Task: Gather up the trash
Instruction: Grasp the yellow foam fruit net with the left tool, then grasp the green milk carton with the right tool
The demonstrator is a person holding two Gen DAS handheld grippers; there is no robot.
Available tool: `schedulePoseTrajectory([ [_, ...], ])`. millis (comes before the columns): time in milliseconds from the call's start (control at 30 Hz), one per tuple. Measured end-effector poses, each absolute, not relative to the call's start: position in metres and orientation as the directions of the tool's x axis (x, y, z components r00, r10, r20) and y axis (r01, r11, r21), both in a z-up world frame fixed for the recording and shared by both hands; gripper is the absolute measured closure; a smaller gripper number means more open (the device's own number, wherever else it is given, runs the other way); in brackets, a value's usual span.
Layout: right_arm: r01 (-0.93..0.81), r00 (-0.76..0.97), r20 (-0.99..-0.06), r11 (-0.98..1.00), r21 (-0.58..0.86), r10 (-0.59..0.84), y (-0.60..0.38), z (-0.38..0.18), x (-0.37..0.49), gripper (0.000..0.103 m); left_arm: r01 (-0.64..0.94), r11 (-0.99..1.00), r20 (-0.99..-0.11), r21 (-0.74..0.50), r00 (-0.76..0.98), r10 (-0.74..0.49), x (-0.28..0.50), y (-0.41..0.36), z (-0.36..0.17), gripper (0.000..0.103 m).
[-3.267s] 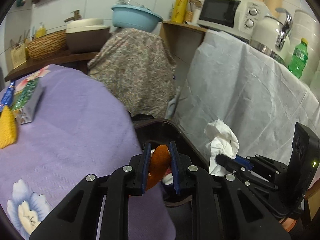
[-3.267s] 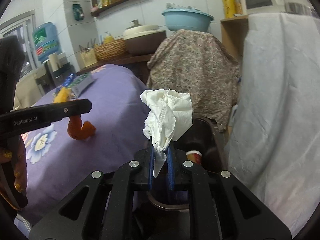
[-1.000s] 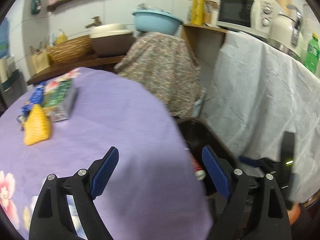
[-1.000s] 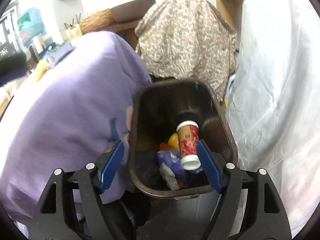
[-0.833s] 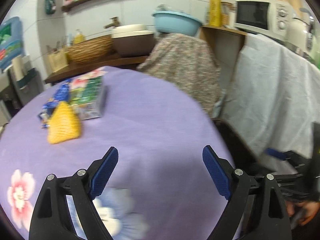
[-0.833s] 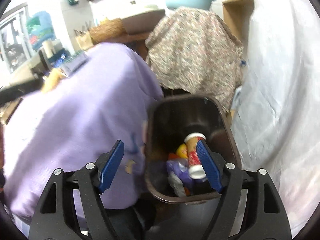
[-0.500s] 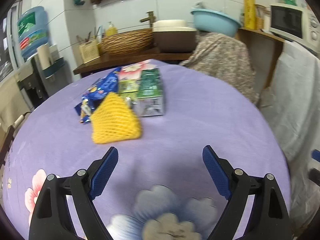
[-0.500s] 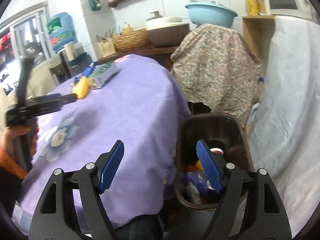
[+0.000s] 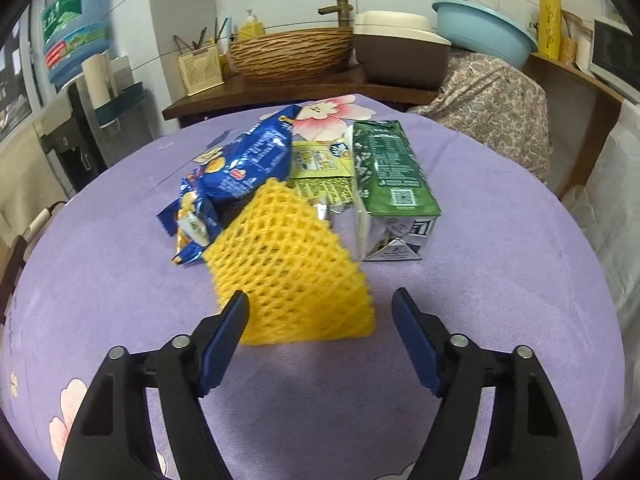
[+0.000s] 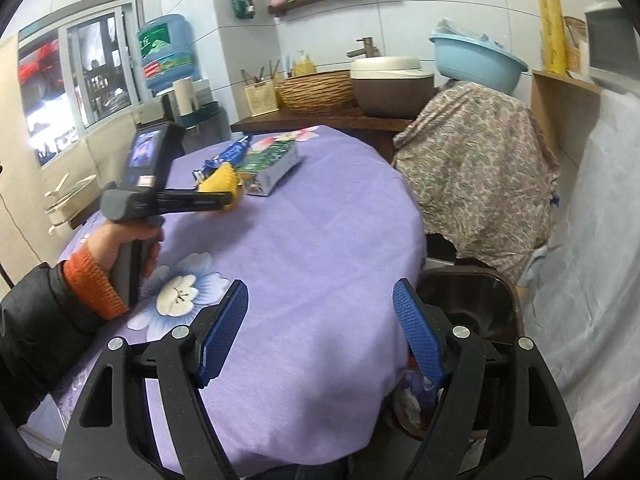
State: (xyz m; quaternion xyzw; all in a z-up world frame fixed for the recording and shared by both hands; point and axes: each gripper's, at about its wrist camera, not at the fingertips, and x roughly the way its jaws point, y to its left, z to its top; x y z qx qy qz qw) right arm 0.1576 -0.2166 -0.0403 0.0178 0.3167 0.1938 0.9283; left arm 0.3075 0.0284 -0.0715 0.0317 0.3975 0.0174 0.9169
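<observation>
A yellow foam net [image 9: 288,264] lies on the purple tablecloth [image 9: 500,280], in front of a blue snack wrapper [image 9: 248,160], a yellow-green wrapper [image 9: 320,168] and a green carton [image 9: 388,168]. My left gripper [image 9: 320,300] points down at the net and its jaws are closing. The net's near edge sits between them; the left pad [image 9: 224,336] is at its edge and the right pad stands clear. My right gripper [image 10: 320,286] hangs open and empty over the table's near edge, beside the brown trash bin [image 10: 472,300]. In the right wrist view the left gripper [image 10: 192,200] reaches the yellow net [image 10: 222,178].
A hand with an orange cuff [image 10: 92,280] holds the left gripper. Behind the table are a wooden counter [image 9: 280,88] with a basket [image 9: 292,52], and a stand draped in patterned cloth [image 10: 476,168]. A white cloth [image 10: 592,260] hangs to the right of the bin.
Both grippers let go of their trash and left the bin. The left one swung across the table to the yellow net and its jaws narrowed. The right one rose and now faces the table.
</observation>
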Motion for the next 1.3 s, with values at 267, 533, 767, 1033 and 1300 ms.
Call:
schedulePoseTrajectory([
  [267, -0.395, 0.693, -0.587, 0.902, 0.175, 0.418, -0.191, -0.034, 0.168, 0.028, 0.01, 0.999, -0.741, 0.038, 0.671, 0.022, 0.305, 0.035, -0.072, 0.071],
  [533, -0.459, 0.64, -0.586, 0.859, 0.227, 0.497, -0.162, -0.027, 0.192, 0.028, 0.008, 0.999, -0.688, -0.044, 0.724, -0.036, 0.272, 0.056, -0.045, 0.083],
  [767, -0.479, 0.567, -0.608, 0.823, 0.304, 0.555, -0.125, -0.022, 0.241, 0.028, -0.012, 0.995, -0.584, -0.101, 0.811, -0.049, 0.236, 0.069, -0.028, 0.083],
  [1033, -0.407, 0.582, -0.654, 0.869, 0.28, 0.483, -0.08, -0.025, 0.314, 0.028, -0.027, 0.987, -0.568, -0.16, 0.82, -0.07, 0.234, 0.089, -0.032, 0.083],
  [1300, -0.297, 0.592, -0.703, 0.918, 0.264, 0.394, -0.045, -0.055, 0.373, 0.028, -0.047, 0.989, -0.544, -0.138, 0.838, -0.036, 0.226, 0.09, -0.029, 0.083],
])
